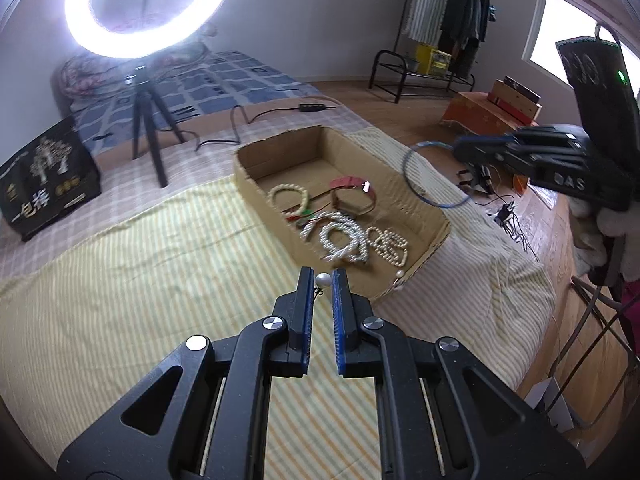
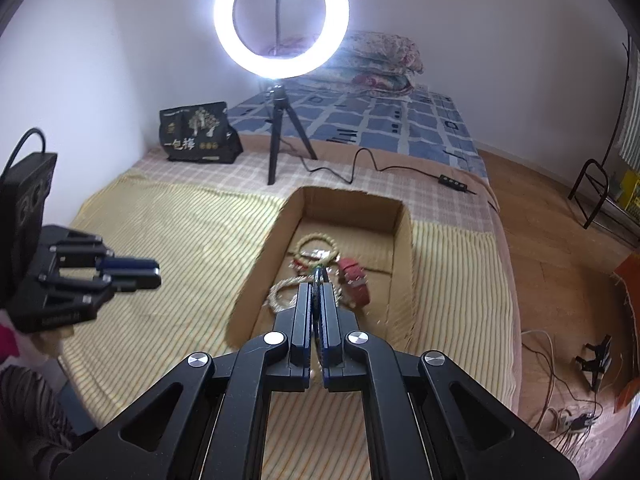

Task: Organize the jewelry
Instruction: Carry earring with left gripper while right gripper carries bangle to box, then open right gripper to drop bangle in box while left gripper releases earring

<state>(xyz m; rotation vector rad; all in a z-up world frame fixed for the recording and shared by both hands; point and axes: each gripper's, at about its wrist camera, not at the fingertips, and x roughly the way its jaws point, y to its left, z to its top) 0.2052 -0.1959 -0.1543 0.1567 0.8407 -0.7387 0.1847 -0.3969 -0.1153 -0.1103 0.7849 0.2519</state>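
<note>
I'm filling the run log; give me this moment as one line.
left gripper: shut on pearl earring | right gripper: shut on blue bangle | cardboard box: holds bead bracelets

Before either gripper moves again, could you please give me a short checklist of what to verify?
1. Left gripper grip on the pearl piece: ok, the pearl sits between the fingertips.
2. Right gripper grip on the blue hoop: ok, clamped edge-on between shut jaws.
3. Cardboard box open: ok, no lid.
4. Bare floor left in the box: ok, at its far end.
5. Jewelry fully inside the box: not ok, a loose pearl lies at the near rim.
6. Small hook of the pearl piece free of the pads: cannot tell.
</note>
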